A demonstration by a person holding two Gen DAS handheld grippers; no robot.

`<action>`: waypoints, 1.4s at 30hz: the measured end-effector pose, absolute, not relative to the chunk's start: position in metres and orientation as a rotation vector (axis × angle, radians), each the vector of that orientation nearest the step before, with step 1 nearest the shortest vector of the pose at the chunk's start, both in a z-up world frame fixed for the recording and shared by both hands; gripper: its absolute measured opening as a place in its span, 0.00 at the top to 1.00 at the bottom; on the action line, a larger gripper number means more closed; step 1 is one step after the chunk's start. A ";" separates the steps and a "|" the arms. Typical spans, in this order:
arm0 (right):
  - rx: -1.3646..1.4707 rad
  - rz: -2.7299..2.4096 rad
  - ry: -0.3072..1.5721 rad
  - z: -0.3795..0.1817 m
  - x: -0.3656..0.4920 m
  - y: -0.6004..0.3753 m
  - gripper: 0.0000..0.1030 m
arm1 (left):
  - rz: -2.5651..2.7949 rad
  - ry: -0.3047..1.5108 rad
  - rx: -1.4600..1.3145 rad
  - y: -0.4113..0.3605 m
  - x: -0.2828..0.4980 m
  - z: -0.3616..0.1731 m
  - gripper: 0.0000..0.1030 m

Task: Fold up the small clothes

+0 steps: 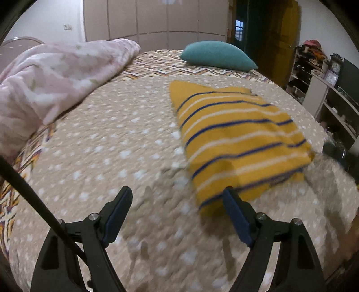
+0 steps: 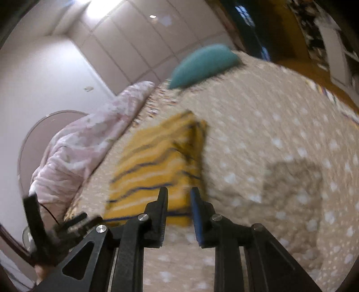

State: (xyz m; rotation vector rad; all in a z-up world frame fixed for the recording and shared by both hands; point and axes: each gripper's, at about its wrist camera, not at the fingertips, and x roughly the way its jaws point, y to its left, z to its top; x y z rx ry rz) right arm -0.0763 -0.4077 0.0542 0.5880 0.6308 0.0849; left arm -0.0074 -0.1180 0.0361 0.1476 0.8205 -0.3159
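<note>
A folded yellow garment with blue and white stripes (image 1: 237, 139) lies flat on the beige dotted bedspread (image 1: 112, 146). My left gripper (image 1: 177, 193) is open and empty, just short of the garment's near edge, with its right finger (image 1: 235, 213) at that edge. In the right wrist view the same garment (image 2: 157, 166) lies ahead and to the left. My right gripper (image 2: 178, 193) is narrowly open and empty, its tips over the garment's near edge. The left gripper (image 2: 56, 222) shows at the lower left of that view.
A pink floral blanket (image 1: 51, 78) is heaped at the left of the bed. A teal pillow (image 1: 217, 55) lies at the far end. Shelves with clutter (image 1: 314, 67) stand to the right of the bed. A wardrobe (image 1: 157, 20) stands behind.
</note>
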 end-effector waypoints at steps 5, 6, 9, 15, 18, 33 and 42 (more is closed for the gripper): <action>0.616 0.266 0.623 0.080 -0.033 -0.372 0.77 | -0.269 0.839 0.100 -0.091 -0.022 0.017 0.20; 0.631 0.293 0.629 0.083 -0.018 -0.367 0.77 | -0.253 0.860 0.107 -0.089 -0.022 0.009 0.20; 0.705 0.356 0.680 0.084 0.035 -0.351 0.77 | -0.240 0.875 0.105 -0.085 -0.024 -0.009 0.19; 0.901 0.476 0.966 0.005 0.109 -0.328 0.81 | -0.213 0.848 0.118 -0.088 -0.026 -0.015 0.10; 1.007 0.536 0.894 -0.016 0.087 -0.342 0.96 | -0.233 0.847 0.090 -0.085 -0.028 -0.016 0.09; 0.748 0.387 0.885 -0.032 -0.111 -0.378 0.93 | -0.222 0.883 0.138 -0.092 -0.027 -0.017 0.00; 0.476 0.091 0.788 -0.004 -0.156 -0.365 0.70 | -0.203 0.877 0.121 -0.093 -0.029 -0.017 0.00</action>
